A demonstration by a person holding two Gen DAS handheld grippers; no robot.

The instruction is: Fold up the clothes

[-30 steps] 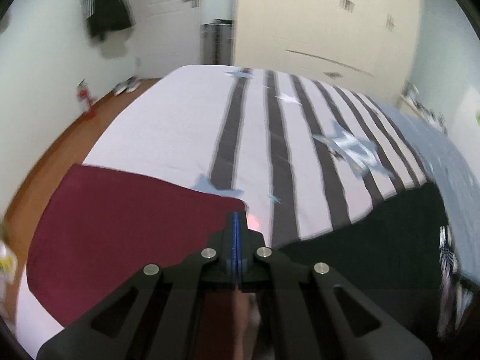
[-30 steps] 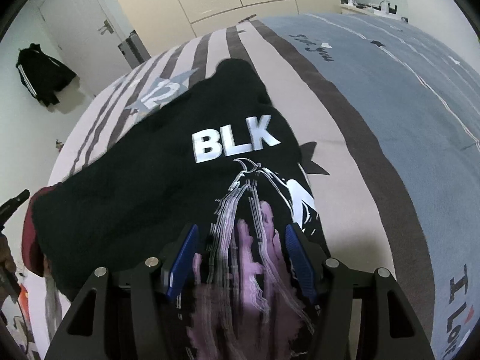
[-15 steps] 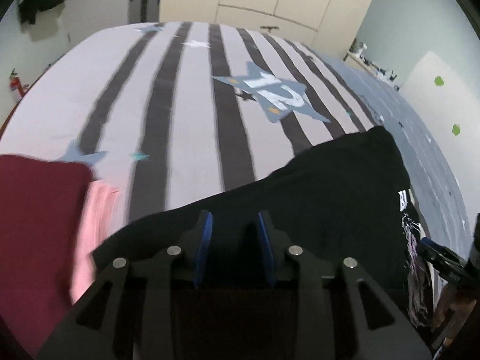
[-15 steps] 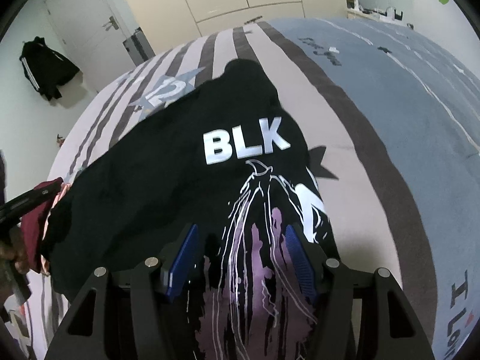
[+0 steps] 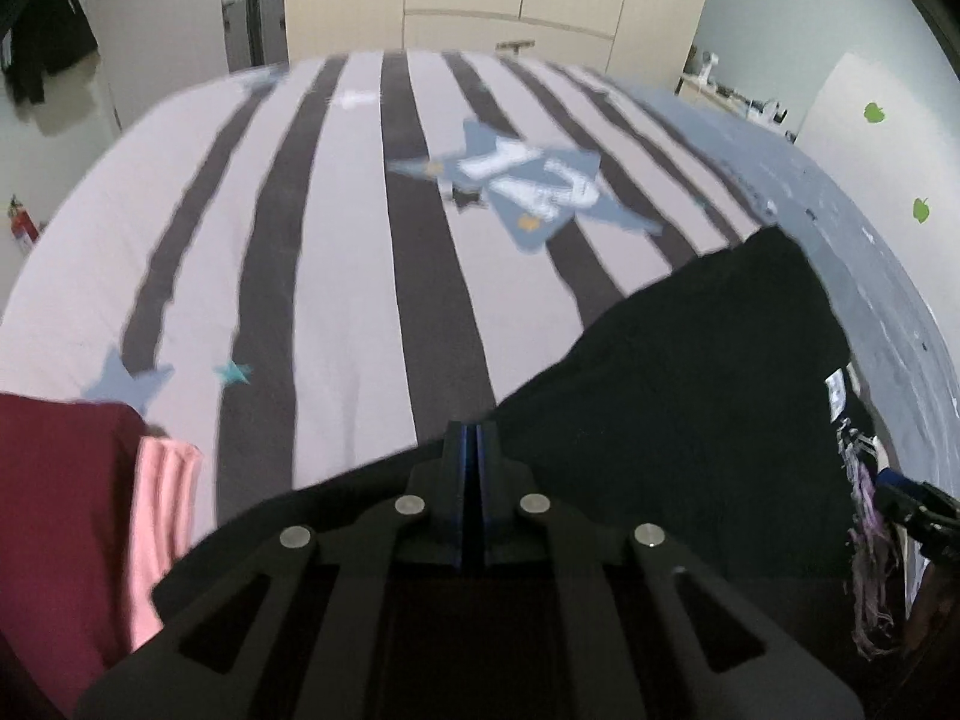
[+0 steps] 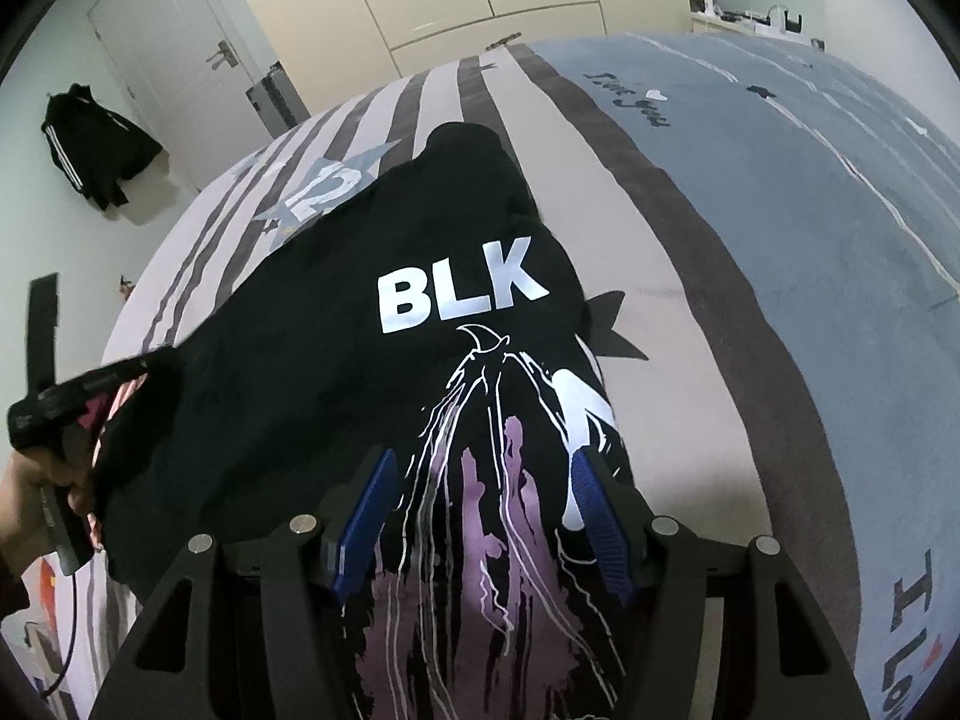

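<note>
Black cotton, printed with white "BLK" lettering and a streaky pink-and-white graphic: the T-shirt lies on the bed, its long axis running from the near edge away toward the wardrobe. Its printed part passes between the blue pads of the right gripper, whose jaws stand about half apart with the cloth bunched in the gap; whether the pads press on it cannot be told. The left gripper sits at the shirt's near left edge, jaws brought together with blue pads touching at the dark hem; a grip on the fabric cannot be confirmed. A hand holds that gripper. The soft bedcover is striped grey and pale lilac, with a star patch. Maroon fabric and pink fabric lie at left.
</note>
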